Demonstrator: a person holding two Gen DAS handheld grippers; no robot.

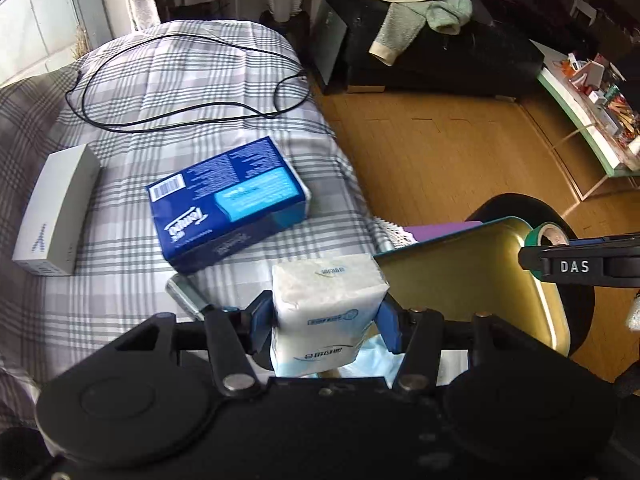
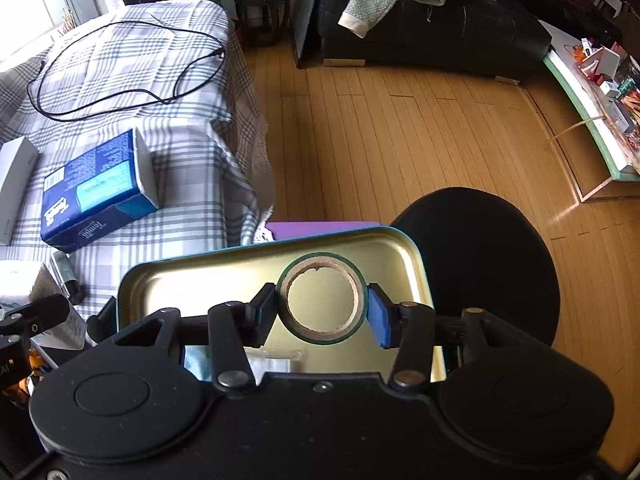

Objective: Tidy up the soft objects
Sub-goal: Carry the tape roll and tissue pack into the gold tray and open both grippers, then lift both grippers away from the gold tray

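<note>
Blue tissue box (image 1: 228, 204) reads "Tempo"; right tool (image 1: 576, 266) reads "DAS".

Warm wooden plank floor (image 2: 400, 128) fills the centre; a black sofa (image 2: 440, 40) sits at twelve o'clock, a bright window (image 2: 28, 4) at ten, a glass-topped side table (image 2: 592, 120) at three, a round black stool (image 2: 480, 264) at five

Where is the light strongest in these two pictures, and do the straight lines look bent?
Left wrist view: daylight from the window at upper left washes the plaid cover; the floor boards curve. Right wrist view: glare on the gold tin tray and the floor; the low table edge bows.
</note>
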